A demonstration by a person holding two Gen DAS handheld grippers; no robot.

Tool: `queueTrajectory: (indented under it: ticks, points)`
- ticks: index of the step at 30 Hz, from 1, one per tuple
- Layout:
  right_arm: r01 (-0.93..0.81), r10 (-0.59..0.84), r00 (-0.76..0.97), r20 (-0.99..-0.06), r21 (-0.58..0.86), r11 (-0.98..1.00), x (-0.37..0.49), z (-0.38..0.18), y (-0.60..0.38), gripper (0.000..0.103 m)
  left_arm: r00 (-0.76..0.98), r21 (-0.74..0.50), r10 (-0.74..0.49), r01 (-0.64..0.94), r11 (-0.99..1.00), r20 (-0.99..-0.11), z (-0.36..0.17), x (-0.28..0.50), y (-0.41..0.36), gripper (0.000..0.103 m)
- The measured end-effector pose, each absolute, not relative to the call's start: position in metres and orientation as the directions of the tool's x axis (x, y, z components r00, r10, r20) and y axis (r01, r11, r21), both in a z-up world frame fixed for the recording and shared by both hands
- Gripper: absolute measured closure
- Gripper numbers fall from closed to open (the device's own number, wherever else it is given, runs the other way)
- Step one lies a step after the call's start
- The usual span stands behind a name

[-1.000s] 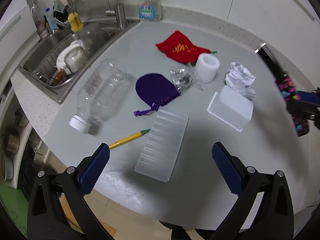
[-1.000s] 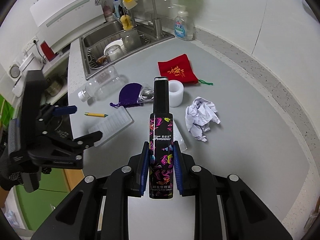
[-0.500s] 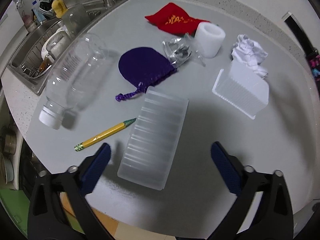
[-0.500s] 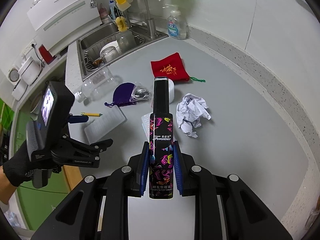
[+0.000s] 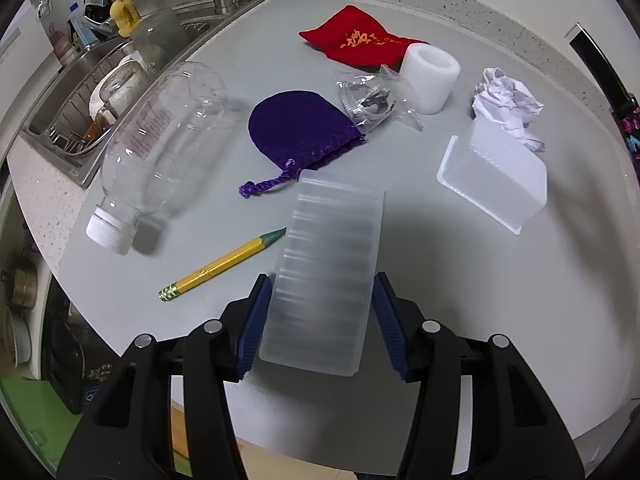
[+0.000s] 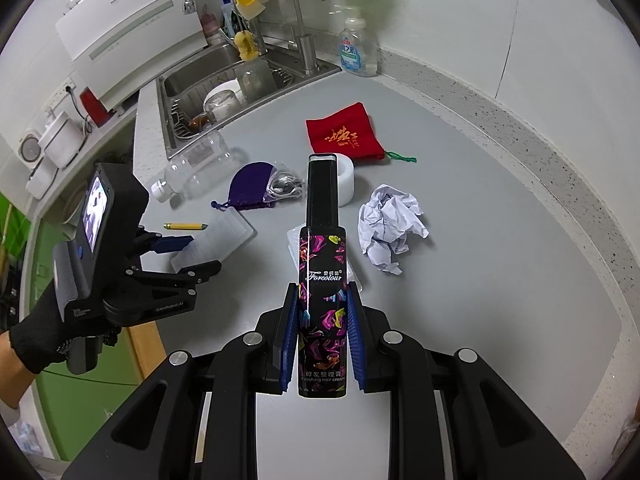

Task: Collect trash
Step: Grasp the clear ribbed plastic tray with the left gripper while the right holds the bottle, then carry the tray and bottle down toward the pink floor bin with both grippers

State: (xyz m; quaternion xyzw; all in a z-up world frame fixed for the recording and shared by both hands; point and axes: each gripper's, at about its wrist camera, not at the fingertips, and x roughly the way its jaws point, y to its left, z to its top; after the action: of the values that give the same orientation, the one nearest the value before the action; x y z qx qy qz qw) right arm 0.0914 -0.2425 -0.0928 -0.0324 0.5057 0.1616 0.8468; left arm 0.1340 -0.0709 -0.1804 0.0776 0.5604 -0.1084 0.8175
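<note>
A ribbed translucent plastic tray (image 5: 328, 264) lies on the grey counter (image 5: 460, 300) near its front edge. My left gripper (image 5: 320, 316) points down over it with the tray's near end between the blue pads; the jaws are closing and the pads touch both long edges. From the right wrist view the left gripper (image 6: 196, 258) straddles that tray (image 6: 224, 236). My right gripper (image 6: 322, 304) is shut on a black hair cream tube (image 6: 322, 280) with a colourful print, held above the counter. Crumpled white paper (image 5: 508, 104) lies at the right.
An empty clear bottle (image 5: 160, 148), a yellow pencil (image 5: 220, 268), a purple pouch (image 5: 300, 128), a foil wrapper (image 5: 368, 100), a white roll (image 5: 430, 76), a red pouch (image 5: 356, 42) and a second clear tray (image 5: 496, 176) lie around. The sink (image 5: 80, 120) is at left.
My left gripper has sunk onto the ribbed tray and its jaws have narrowed from wide apart to the tray's edges. The right gripper keeps still with the tube.
</note>
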Motion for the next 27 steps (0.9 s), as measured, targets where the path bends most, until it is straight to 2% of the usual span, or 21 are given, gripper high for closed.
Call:
queueTrajectory:
  ticks: [7,16,27]
  points:
    - [-0.309,0.247,0.449,-0.859,0.11,0.945,0.087,-0.089,-0.243,0.081,0.377,-0.018,-0.121,0.267,0.963,-0.918,-0.167,0.127,-0.074,0.054]
    - [-0.364,0.284,0.459,-0.842,0.113,0.924,0.076,-0.079,-0.217,0.081,0.452,-0.046,-0.152,0.237,0.971,-0.879,-0.123,0.099,-0.055,0.054]
    - [-0.495,0.359,0.449,-0.818,0.107,0.862,0.056,-0.068,-0.148,0.081,0.545,-0.029,-0.101,0.139,0.99,-0.832,-0.067,0.04,0.005,0.054]
